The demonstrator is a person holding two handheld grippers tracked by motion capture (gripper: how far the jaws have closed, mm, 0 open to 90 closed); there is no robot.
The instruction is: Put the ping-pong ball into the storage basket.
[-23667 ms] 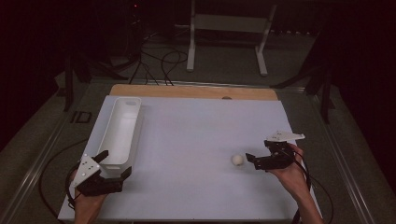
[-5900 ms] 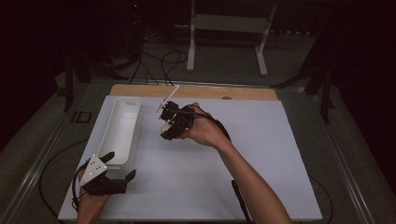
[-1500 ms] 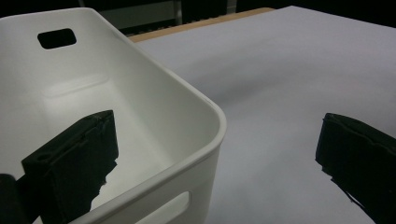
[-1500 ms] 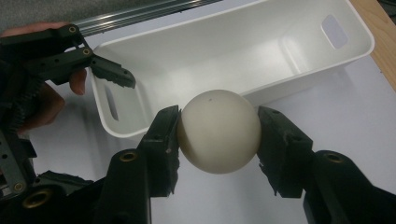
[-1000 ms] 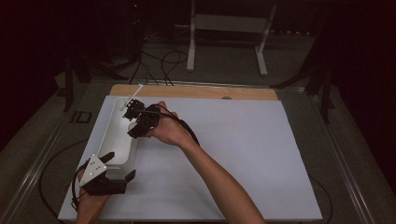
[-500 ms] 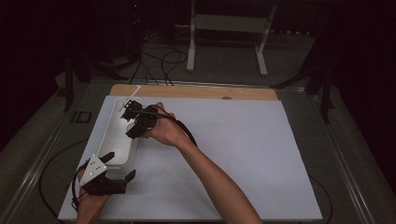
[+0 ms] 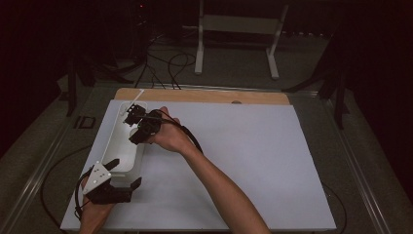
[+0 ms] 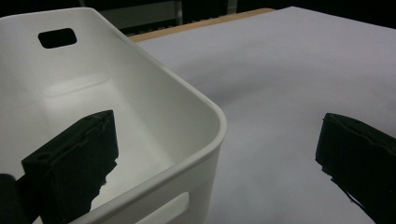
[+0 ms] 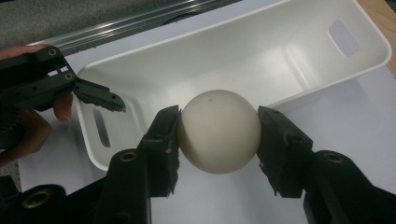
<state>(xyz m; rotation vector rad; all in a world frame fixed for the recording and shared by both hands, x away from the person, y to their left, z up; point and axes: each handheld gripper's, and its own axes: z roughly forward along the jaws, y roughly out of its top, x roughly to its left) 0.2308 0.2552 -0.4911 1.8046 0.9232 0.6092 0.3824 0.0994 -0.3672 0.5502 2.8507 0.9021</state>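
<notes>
A cream-white ball (image 9: 218, 130) is pinched between the black pads of my right gripper (image 9: 218, 140), which is shut on it. In the high view that right gripper (image 7: 135, 126) hovers over the right wall of the long white bin (image 7: 122, 156) at the table's left. The bin (image 9: 233, 60) lies below and beyond the ball, and nothing shows inside it. My left gripper (image 7: 125, 172) stands open astride the bin's near corner. One of its jaws is inside the bin (image 8: 140, 93) and the other is outside over the mat. A left gripper finger (image 9: 100, 95) reaches over the bin's near end.
A white mat (image 7: 243, 161) covers the table, with a wooden strip (image 7: 204, 95) along its far edge. The person's right forearm (image 7: 219, 190) crosses the mat diagonally. A white stand (image 7: 234, 44) and cables (image 7: 165, 63) sit on the floor behind.
My right gripper has edged a little to the left with the ball, from beside the bin to over its right wall. The left gripper has stayed put.
</notes>
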